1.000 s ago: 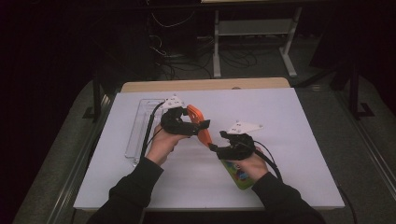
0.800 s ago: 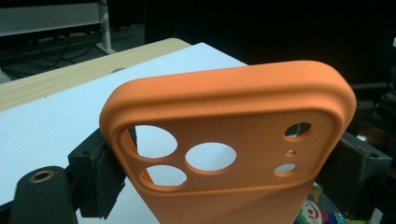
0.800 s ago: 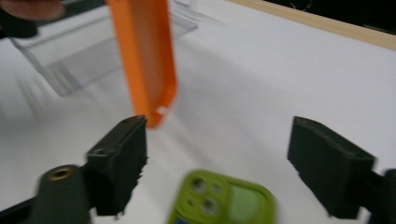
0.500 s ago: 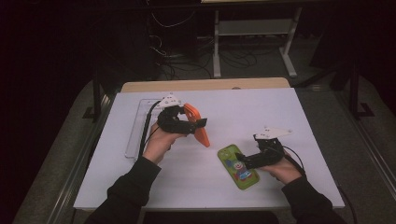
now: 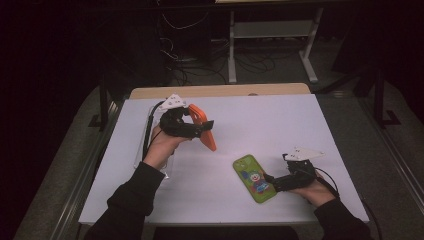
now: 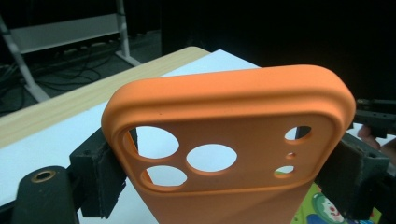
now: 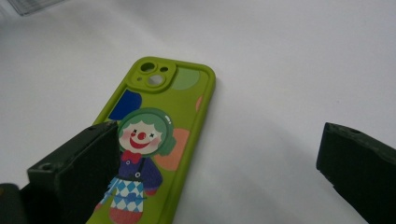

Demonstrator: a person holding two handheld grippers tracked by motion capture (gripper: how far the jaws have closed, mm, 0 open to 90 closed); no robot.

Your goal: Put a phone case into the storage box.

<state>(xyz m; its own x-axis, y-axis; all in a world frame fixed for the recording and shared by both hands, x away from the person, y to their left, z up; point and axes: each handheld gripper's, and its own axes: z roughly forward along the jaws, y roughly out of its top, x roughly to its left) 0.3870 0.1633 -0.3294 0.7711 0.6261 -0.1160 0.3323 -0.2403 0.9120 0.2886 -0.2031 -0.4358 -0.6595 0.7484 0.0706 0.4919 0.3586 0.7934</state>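
Note:
An orange phone case (image 5: 204,126) with several camera holes is held off the table, clamped across its width by my left gripper (image 5: 197,127). In the left gripper view the orange case (image 6: 233,154) sits between both black pads (image 6: 100,172). A green phone case with a clown picture (image 5: 254,177) lies flat on the white table near the front right. My right gripper (image 5: 272,183) stands open at its right edge, holding nothing. In the right gripper view the green case (image 7: 154,140) lies partly under the left jaw, and the gripper (image 7: 224,172) gapes wide.
A clear plastic tray (image 5: 145,145) lies along the table's left side under my left hand. The white table top (image 5: 280,125) has a wooden strip (image 5: 220,90) at its far edge. Dark floor, cables and a stand's legs (image 5: 270,50) lie beyond.
My right gripper let go of the green case, which now lies on the table, and drew back to the right. The left gripper kept the orange case, shifting only slightly.

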